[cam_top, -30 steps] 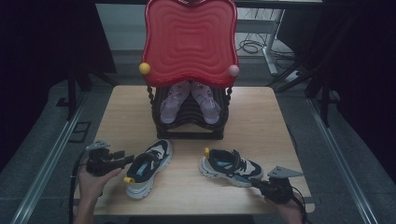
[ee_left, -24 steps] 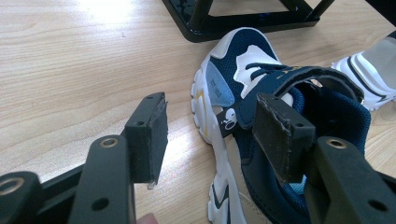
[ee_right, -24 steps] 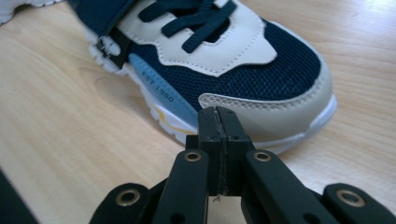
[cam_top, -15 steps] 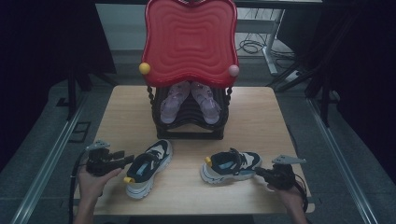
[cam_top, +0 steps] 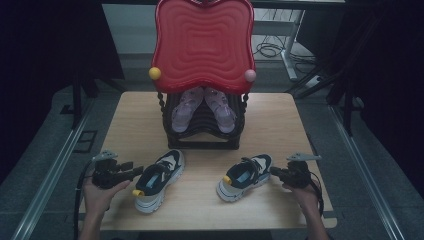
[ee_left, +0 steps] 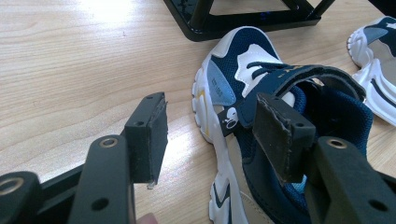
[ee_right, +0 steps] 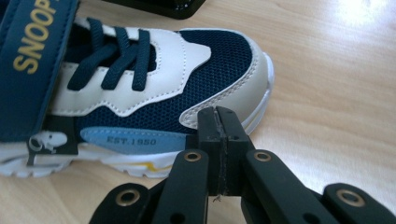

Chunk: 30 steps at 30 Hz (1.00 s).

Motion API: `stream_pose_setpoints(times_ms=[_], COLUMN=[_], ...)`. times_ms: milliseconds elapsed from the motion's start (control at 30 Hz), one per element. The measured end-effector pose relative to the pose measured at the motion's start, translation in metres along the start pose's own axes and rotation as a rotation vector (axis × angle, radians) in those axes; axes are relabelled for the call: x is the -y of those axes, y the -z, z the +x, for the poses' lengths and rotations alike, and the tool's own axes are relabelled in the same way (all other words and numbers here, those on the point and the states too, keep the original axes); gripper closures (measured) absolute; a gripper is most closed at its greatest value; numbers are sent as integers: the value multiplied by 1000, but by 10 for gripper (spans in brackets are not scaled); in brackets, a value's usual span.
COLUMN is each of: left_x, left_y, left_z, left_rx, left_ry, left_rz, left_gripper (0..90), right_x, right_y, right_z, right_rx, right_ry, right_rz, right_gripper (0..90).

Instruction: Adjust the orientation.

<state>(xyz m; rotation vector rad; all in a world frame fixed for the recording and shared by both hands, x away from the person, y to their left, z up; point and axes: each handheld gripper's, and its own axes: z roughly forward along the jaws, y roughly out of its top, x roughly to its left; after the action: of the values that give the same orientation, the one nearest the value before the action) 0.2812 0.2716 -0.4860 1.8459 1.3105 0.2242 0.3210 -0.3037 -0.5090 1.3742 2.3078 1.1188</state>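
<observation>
Lying on the worktop (cam_top: 280, 125) near its front edge, two navy-and-white sneakers are noted: the right sneaker (cam_top: 245, 176) is touched by the closed right hand-held gripper (cam_top: 280, 173); the left sneaker (cam_top: 157, 180) stands between the left hand-held gripper's (cam_top: 134, 173) parted jaws.

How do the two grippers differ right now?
The left gripper has its jaws open, straddling the collar of the left sneaker; the right gripper is shut on nothing, its tips against the side of the right sneaker. Both are hand-held, low over the table, pointing inward.
</observation>
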Motion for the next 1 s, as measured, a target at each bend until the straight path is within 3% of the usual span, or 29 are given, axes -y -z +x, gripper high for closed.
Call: stream_pose_setpoints(times_ms=[567,1000], left_x=[0,0], left_y=[0,0], left_z=[1,1], left_rx=[-3,-4], left_ry=[-2,-3], left_rz=[4,4], left_gripper=[447,448], right_x=[-22,-30], right_y=[-25,-36], right_z=[3,17], right_rx=[-33,-59], right_ry=[34,91], right_rz=[3,18], right_gripper=[894,894])
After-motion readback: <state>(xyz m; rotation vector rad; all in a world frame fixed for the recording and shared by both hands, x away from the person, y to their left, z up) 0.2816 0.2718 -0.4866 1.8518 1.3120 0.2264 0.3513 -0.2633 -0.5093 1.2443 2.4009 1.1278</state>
